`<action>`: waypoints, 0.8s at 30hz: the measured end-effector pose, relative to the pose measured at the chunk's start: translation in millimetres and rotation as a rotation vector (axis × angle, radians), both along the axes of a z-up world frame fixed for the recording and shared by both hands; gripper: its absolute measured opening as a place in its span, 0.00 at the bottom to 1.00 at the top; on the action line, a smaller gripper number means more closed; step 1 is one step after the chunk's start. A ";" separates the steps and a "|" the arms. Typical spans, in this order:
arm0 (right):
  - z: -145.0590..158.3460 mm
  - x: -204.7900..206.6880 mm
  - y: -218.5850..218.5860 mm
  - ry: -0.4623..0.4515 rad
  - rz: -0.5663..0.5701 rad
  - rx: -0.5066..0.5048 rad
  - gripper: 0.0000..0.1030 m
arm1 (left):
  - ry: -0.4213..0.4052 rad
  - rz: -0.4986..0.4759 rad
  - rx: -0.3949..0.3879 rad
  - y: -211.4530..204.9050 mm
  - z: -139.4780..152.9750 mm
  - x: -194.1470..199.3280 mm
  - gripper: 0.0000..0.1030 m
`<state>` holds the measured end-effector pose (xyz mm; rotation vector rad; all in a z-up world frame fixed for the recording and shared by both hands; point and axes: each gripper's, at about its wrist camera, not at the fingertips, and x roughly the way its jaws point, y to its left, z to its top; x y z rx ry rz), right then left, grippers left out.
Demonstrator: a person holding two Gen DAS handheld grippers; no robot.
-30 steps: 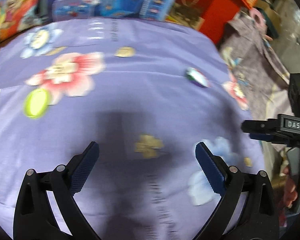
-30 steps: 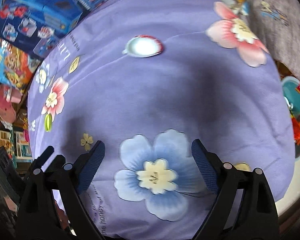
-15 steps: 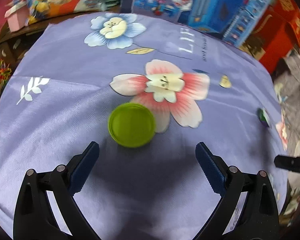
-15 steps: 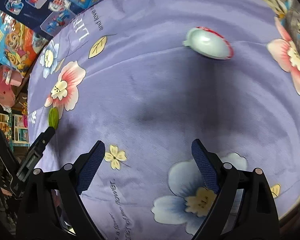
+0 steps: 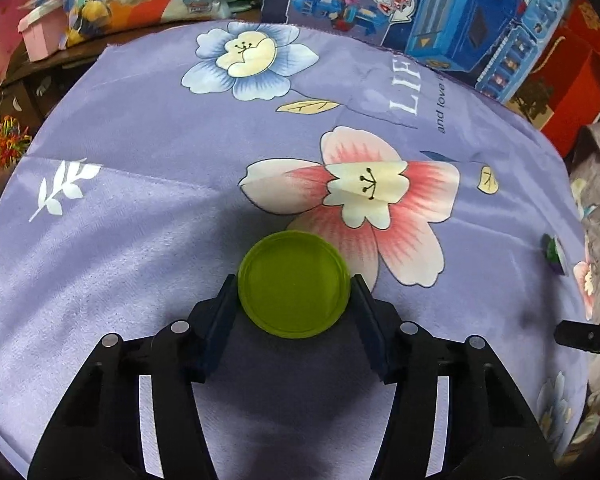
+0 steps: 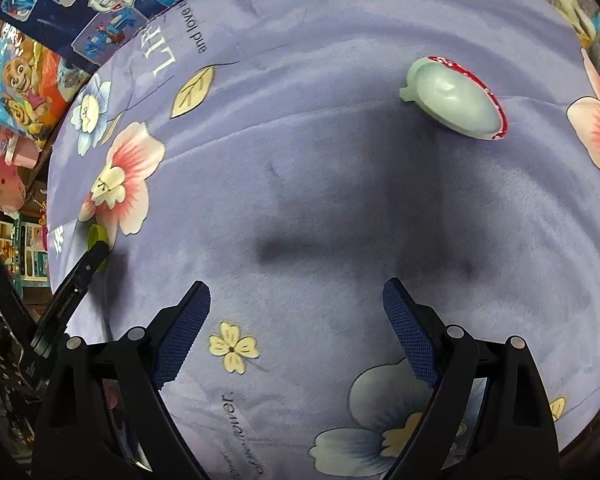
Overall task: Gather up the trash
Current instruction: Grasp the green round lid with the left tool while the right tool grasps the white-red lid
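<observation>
Lime-green plastic lid (image 5: 294, 283), lying flat on the purple cloth (image 5: 140, 200), sits between the closing left gripper (image 5: 293, 293) pads (edge grip suits it), while the right gripper (image 6: 296, 316) hangs wide and empty, short of the pale foil-rimmed cup (image 6: 454, 100).

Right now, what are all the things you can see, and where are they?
green lid: 1, lime green, flat on the cloth, between the left gripper's fingers.
foil lid: 1, pale silver with a red edge, far side of the cloth, ahead of the right gripper.
small wrapper: 1, green and purple, near the cloth's right edge; too small to tell more.
flowered cloth: 1, purple with printed flowers, under everything.
toy boxes: several, blue, red and orange, behind the cloth.
left gripper: 1, black with blue pads, jaws closing around the green lid.
right gripper: 1, black with blue pads, open over bare cloth.
</observation>
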<state>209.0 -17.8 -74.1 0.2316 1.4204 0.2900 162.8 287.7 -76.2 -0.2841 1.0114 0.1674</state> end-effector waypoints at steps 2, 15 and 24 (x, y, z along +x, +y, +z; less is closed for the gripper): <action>0.0 2.6 -6.0 -0.007 0.000 -0.004 0.82 | -0.013 -0.027 -0.013 -7.9 5.6 -0.8 0.55; 5.3 53.7 -82.3 -0.122 -0.117 -0.052 0.82 | -0.035 -0.295 -0.098 -123.6 23.1 28.6 0.55; -10.2 95.8 -78.0 -0.141 -0.018 -0.070 0.82 | -0.009 -0.367 -0.116 -170.1 17.9 51.8 0.55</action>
